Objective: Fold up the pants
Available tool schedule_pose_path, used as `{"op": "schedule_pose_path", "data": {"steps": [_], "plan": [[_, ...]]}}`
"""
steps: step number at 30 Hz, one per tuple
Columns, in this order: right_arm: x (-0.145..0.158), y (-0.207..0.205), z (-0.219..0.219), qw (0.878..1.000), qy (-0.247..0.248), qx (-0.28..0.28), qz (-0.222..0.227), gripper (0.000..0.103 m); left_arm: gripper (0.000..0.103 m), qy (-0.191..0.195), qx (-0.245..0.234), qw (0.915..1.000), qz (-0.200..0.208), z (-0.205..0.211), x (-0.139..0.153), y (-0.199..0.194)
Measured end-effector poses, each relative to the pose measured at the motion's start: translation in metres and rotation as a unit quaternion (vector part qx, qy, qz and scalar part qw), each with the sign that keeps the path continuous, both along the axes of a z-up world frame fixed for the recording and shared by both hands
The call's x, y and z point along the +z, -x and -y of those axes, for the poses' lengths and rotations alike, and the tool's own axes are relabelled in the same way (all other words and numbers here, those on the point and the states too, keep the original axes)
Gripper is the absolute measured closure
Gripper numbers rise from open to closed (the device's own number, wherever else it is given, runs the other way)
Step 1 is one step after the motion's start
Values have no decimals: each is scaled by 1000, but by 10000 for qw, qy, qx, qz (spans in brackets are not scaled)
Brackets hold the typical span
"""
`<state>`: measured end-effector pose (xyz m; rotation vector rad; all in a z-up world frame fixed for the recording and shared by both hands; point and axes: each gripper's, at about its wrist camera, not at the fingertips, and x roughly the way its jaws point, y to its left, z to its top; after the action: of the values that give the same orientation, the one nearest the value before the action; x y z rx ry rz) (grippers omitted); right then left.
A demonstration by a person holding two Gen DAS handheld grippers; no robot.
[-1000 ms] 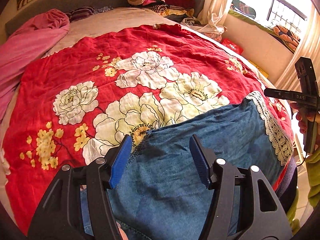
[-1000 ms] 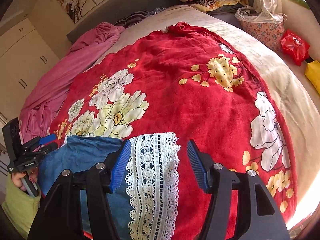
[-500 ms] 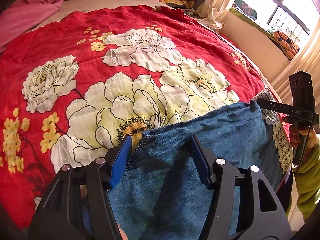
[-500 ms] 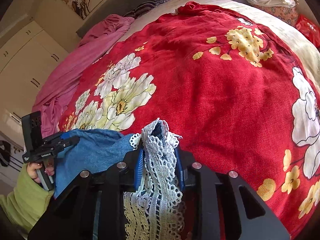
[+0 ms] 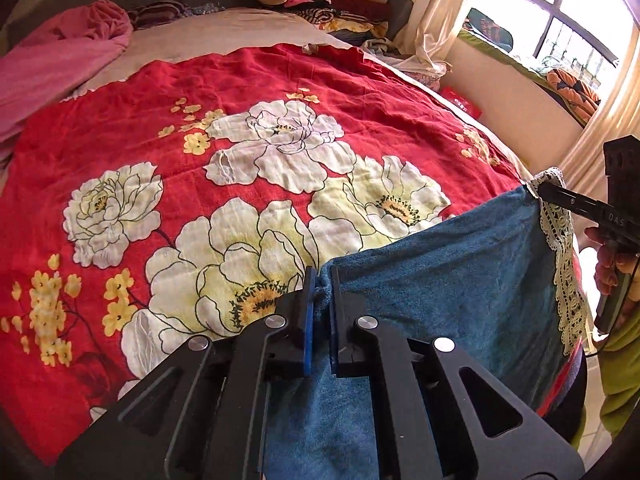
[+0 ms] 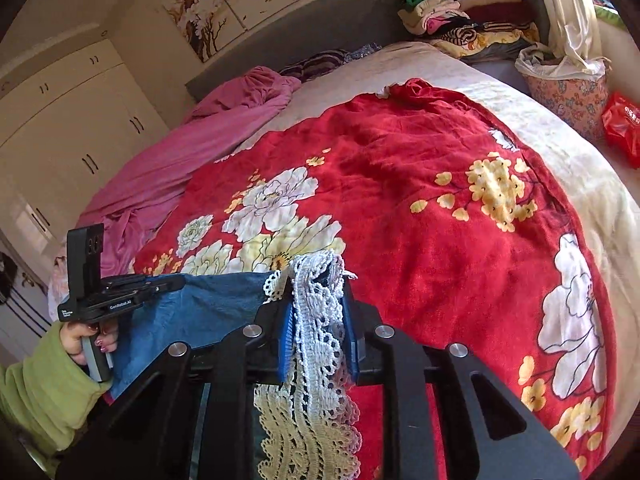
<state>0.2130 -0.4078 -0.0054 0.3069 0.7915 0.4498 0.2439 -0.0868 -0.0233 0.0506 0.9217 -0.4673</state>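
I am just starting – the pants [image 5: 440, 280] hang unfolded at the near edge of the bed [image 5: 240, 140], so every fold is left. My left gripper [image 5: 321, 284] is clamped on one blue corner. My right gripper [image 6: 318, 320] is closing on the white lace trim [image 6: 316, 312] – blue denim stretched between them

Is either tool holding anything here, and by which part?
Both hold the pants. The left tool is shut on the plain denim corner; the right tool, jaws closing, pinches the corner with the lace trim.
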Motion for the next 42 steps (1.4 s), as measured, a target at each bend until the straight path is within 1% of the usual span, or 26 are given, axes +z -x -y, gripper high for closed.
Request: {"op": "schedule_pose_path", "data": {"steps": [1, 3, 6, 8, 10, 12, 14, 17, 20, 23, 28, 30, 33, 37, 42], "plan": [[0, -6, -1, 9999, 122, -8, 2, 84, 102, -41, 9, 10000, 17, 2, -1, -3], [-6, -21, -6, 9990, 441, -9, -71, 84, 102, -77, 81, 9999, -73, 4, -7, -11], [-26, -39, -15, 9957, 868, 66, -323, 84, 102, -201, 182, 9995, -177, 5, -22, -19], [-43, -48, -18, 9936, 989, 72, -542, 84, 102, -214, 202, 9993, -247, 5, -30, -20], [-53, -51, -20, 9923, 1062, 68, -632, 84, 102, -279, 179, 9992, -212, 5, -33, -19], [-56, -52, -19, 9921, 1068, 20, -656, 80, 101, -354, 172, 9991, -184, 6, -36, -18], [-56, -52, -17, 9922, 1042, -31, -684, 77, 98, -336, 208, 9990, -202, 4, -37, -19], [-49, -49, -14, 9910, 1162, -146, -642, 65, 94, -294, 269, 9990, -180, 0, -35, -17], [-39, -42, -5, 9916, 1101, -324, -600, 59, 91, -308, 352, 9988, -118, -5, -30, -14], [-25, -30, 2, 9925, 1003, -468, -518, 58, 88, -254, 481, 9985, -52, -14, -21, -6], [0, 3, 9, 9957, 663, -566, -298, 58, 73, -141, 689, 9974, 171, -32, 2, 18], [11, 20, 9, 9966, 562, -575, -168, 56, 72, -101, 785, 9966, 243, -39, 11, 32], [23, 45, 8, 9974, 433, -580, -42, 54, 68, 77, 921, 9952, 310, -53, 23, 53], [30, 79, 3, 9974, 369, -611, 66, 52, 61, 152, 1142, 9924, 433, -71, 34, 85], [31, 113, -5, 9975, 318, -618, 144, 47, 55, 196, 1345, 9893, 534, -91, 44, 122]]}}
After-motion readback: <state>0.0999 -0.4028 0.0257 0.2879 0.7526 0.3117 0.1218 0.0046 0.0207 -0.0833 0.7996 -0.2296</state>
